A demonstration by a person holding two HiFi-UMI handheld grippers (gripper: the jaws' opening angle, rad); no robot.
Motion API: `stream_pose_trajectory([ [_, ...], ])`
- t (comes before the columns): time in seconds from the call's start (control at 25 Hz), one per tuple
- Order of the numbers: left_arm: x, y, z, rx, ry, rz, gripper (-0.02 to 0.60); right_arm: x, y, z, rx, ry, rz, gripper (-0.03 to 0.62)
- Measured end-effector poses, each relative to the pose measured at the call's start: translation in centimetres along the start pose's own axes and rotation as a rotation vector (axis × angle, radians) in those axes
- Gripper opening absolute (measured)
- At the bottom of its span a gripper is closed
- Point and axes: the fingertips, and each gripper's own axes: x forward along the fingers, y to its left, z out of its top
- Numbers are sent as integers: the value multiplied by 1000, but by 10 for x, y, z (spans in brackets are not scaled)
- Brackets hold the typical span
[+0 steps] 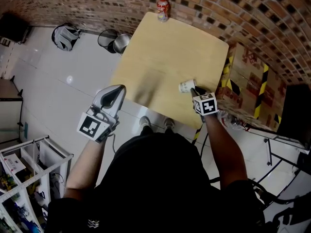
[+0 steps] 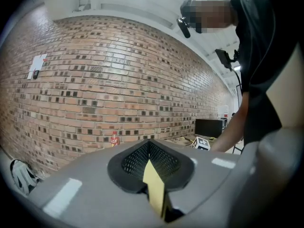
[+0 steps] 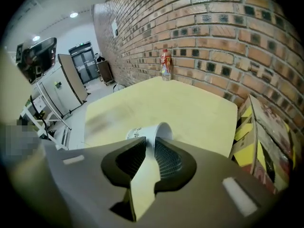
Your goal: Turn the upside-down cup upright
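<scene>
No text is legible. Print on the cup [image 3: 141, 133], the bottle [image 1: 163, 8] label and the cardboard boxes [image 1: 248, 76] is too blurred.

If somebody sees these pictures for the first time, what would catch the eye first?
First the white paper cup, tipped on its side near the right edge of the wooden table, its wall pinched between the jaws of the right gripper. Next the red bottle, standing at the table's far edge by the brick wall. The left gripper hangs shut and empty at the table's near left edge.
</scene>
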Motion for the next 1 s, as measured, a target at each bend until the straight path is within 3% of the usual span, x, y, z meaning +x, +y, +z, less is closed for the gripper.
stream_pose_trajectory([
  [0.36, 2, -3, 3, -11, -36, -20, 0, -11, 24, 7, -312, 123, -94, 12],
  [1.0, -14, 1, 4, -20, -56, -39, 0, -17, 58, 11, -304, 90, -27, 75],
])
